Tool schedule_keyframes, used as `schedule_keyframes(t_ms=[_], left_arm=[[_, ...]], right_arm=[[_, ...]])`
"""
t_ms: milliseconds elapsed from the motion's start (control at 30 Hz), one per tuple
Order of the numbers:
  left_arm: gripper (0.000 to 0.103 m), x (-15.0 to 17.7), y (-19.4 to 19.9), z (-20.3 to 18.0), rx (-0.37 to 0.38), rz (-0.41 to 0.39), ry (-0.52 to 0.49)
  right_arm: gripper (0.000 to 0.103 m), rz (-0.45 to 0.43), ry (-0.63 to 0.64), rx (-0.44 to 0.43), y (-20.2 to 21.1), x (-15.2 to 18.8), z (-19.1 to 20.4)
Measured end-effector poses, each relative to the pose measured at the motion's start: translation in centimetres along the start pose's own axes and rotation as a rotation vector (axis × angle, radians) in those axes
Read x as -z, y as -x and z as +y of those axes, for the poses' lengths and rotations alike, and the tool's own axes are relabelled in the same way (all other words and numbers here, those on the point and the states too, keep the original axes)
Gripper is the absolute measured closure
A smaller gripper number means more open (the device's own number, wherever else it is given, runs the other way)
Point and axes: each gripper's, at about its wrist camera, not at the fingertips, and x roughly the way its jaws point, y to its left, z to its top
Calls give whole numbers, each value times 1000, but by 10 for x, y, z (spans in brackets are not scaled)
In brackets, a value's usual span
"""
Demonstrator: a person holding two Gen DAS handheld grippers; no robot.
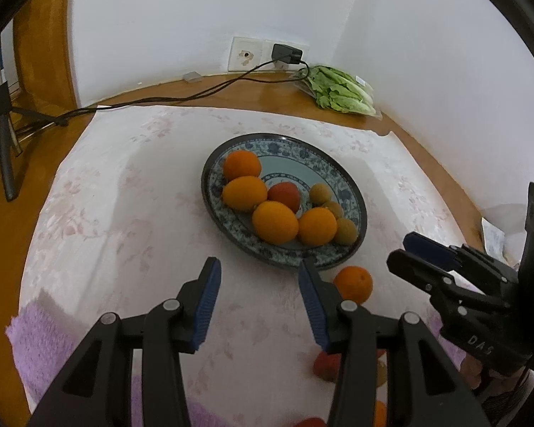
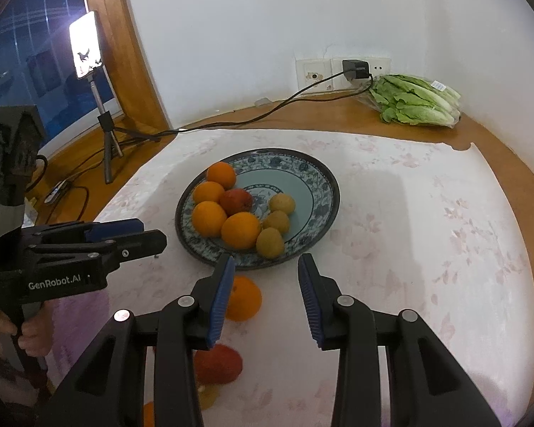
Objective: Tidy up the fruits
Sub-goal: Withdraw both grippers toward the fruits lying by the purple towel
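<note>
A blue patterned plate (image 1: 352, 185) (image 2: 317, 185) sits mid-cloth and holds several oranges (image 1: 275, 221), a red fruit (image 1: 284, 196) and three small yellow-green fruits (image 1: 345, 231). One loose orange (image 1: 354, 283) (image 2: 244, 297) lies on the cloth just in front of the plate. A red fruit (image 2: 219, 363) (image 1: 325, 364) lies nearer still, partly hidden by fingers. My left gripper (image 1: 259, 263) (image 2: 153, 231) hovers open before the plate's near-left rim, with nothing between its pads. My right gripper (image 2: 267, 259) (image 1: 400, 249) is open too, above the near rim, and holds nothing.
The white floral cloth (image 1: 124, 213) covers a round wooden table. A bag of lettuce (image 2: 416, 101) lies by the back wall near a plugged charger (image 2: 356, 69) and its cable. A phone on a tripod (image 2: 85, 46) stands at the left. A purple towel (image 1: 42, 338) lies at the near edge.
</note>
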Motion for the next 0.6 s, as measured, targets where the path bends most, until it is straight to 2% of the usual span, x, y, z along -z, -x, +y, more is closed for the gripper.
schedule_keyframes(t_ms=[600], left_arm=[[55, 24, 24, 13, 11, 11, 58]], right_arm=[[65, 37, -80, -5, 25, 34, -1]])
